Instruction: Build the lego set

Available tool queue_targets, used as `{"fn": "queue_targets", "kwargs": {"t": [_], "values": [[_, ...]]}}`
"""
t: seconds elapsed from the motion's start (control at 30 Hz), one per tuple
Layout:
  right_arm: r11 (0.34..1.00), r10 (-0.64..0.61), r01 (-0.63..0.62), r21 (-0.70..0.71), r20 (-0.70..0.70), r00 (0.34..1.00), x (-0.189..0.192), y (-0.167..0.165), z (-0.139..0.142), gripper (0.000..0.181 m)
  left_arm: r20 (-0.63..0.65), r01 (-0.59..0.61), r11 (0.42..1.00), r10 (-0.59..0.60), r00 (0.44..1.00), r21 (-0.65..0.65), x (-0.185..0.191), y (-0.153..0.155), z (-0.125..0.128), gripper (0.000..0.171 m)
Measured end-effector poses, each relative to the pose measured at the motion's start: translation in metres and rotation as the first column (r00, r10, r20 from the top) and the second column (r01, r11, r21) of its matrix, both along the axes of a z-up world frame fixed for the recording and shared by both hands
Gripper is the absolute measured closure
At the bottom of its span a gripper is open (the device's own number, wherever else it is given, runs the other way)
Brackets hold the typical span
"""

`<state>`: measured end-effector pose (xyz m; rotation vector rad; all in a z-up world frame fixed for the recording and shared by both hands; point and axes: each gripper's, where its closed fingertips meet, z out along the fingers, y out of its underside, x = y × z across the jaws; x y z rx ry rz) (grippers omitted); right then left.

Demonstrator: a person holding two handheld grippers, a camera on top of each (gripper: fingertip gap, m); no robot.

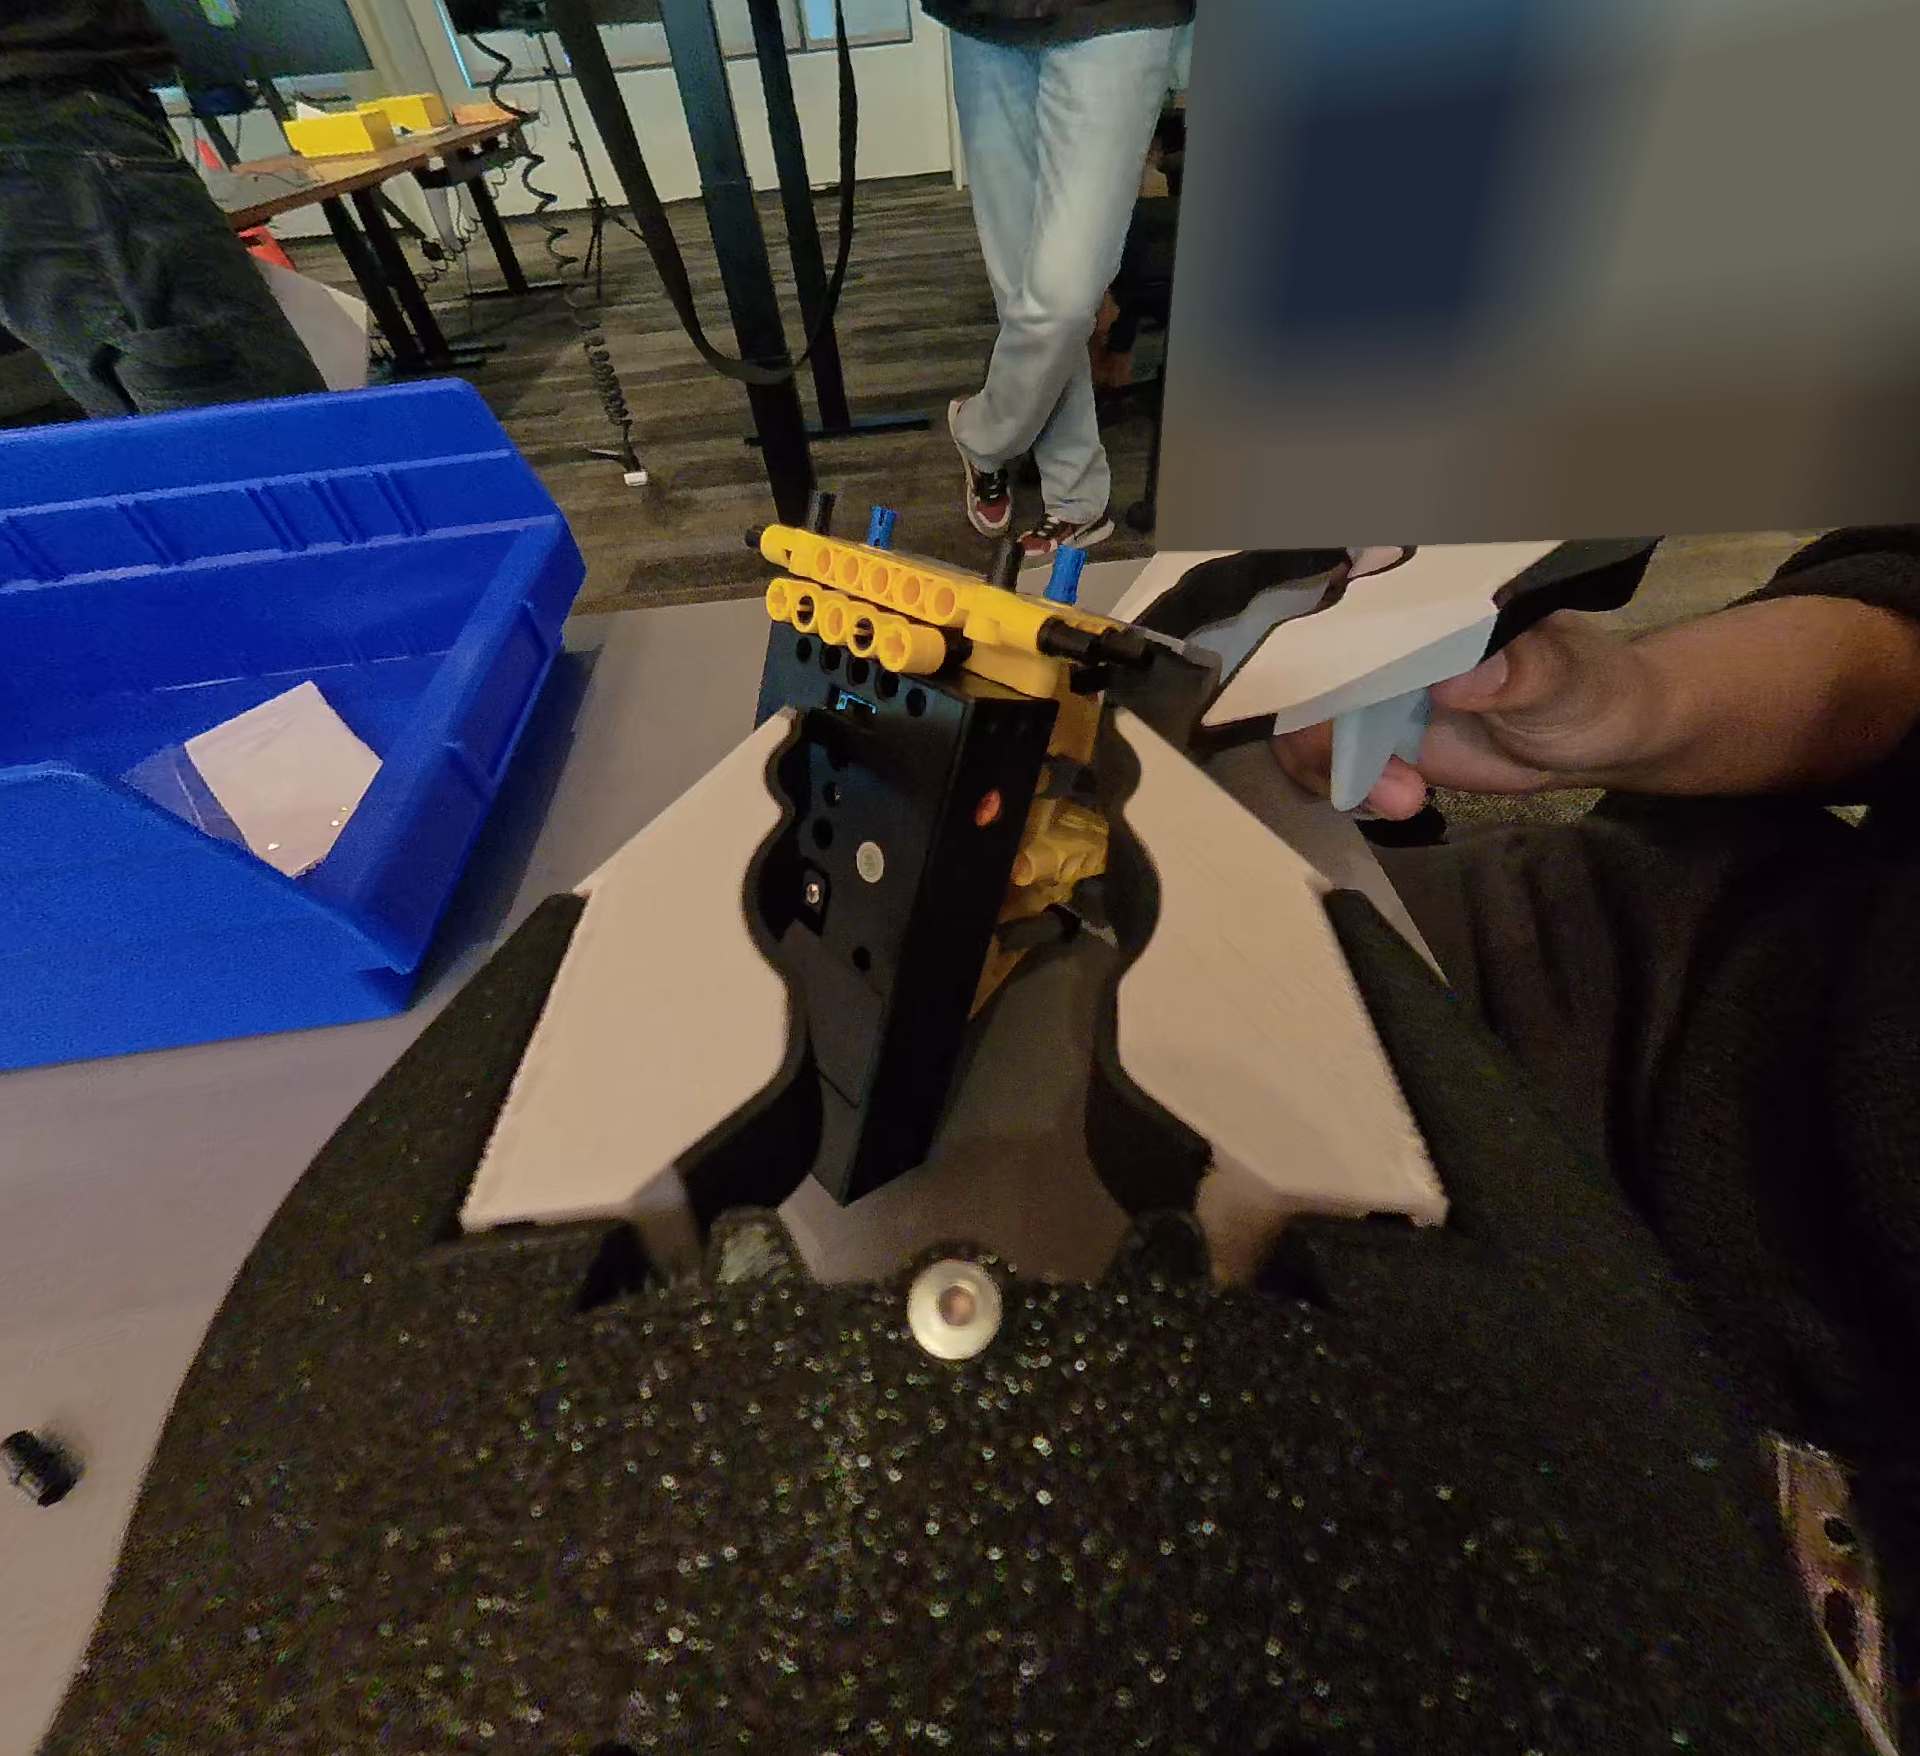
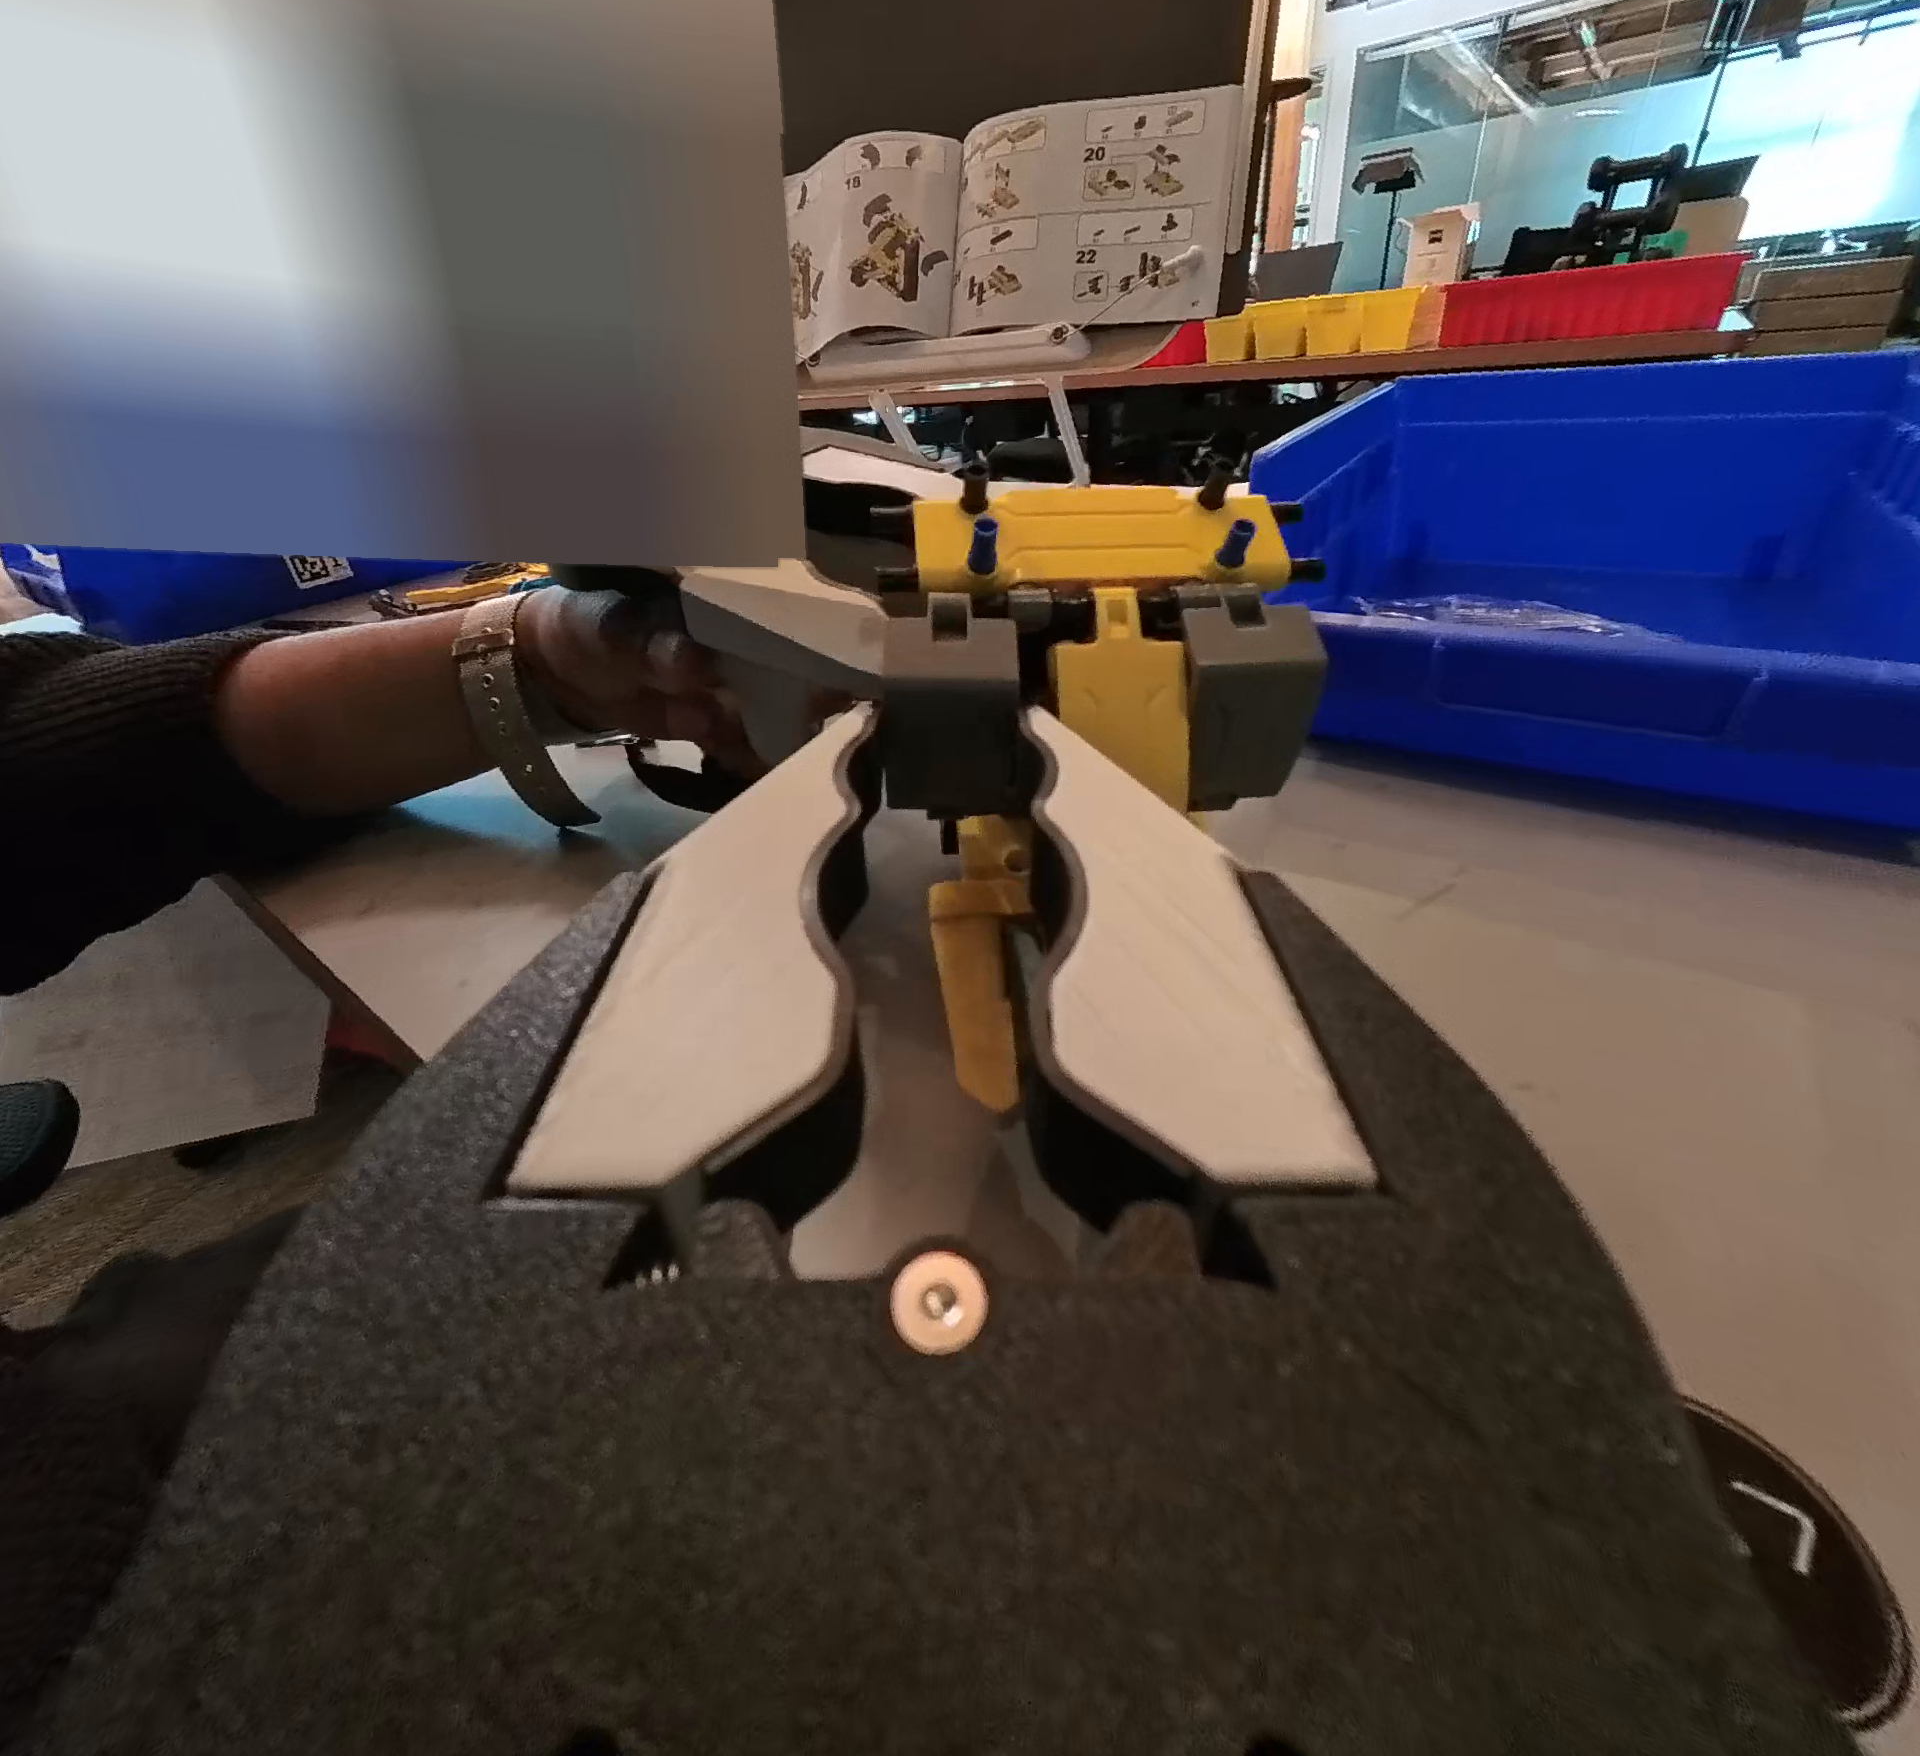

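My left tongs (image 1: 940,833) are pinched on the black block at one end of the yellow-and-black brick model (image 1: 914,698), the white fingers (image 1: 665,968) pressed against its flanks, and my right tongs (image 2: 951,771) are closed on a grey block of the same model (image 2: 1101,626) from the opposite side, so it hangs between the two, above the grey tabletop (image 1: 135,1187), as far as I can judge. With both pairs clamped on one assembly, I judge the thing to mind is keeping the two grips level with each other and not twisting against them, since the yellow beams and the small blue pins (image 1: 881,524) on top look as if they could pop loose under a skewed pull. A yellow arm (image 2: 971,1010) dangles under the right tongs, near the surface. Outward, a blue bin (image 1: 260,667) sits just beside the model on one side, its rim close enough to catch an elbow of the build; an open instruction booklet (image 2: 997,220) stands well behind. The tabletop edge lies just beyond the model, with floor and a standing person's legs (image 1: 1049,252) past it.
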<state>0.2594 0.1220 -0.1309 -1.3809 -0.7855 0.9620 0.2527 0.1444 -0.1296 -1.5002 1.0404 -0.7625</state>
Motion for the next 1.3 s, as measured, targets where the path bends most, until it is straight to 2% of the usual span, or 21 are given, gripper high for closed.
{"fn": "queue_targets", "kwargs": {"t": [0.27,0.8,1.3], "values": [[1.0,-0.005,0.004,-0.022,-0.014,1.0,0.001,0.002,0.0,0.157,0.051,0.067,0.998,-0.067,0.996,-0.006,-0.001,-0.008,0.006,0.116],[0.998,-0.003,0.0,-0.062,-0.044,0.999,0.004,0.006,0.001,0.157,0.059,0.038,0.999,-0.037,0.998,-0.02,-0.003,-0.003,0.007,0.114],[1.0,-0.012,0.011,-0.028,-0.027,1.0,0.004,0.004,0.001,0.157,-0.048,-0.008,1.0,0.008,0.999,-0.002,-0.002,0.001,-0.006,0.115]]}}
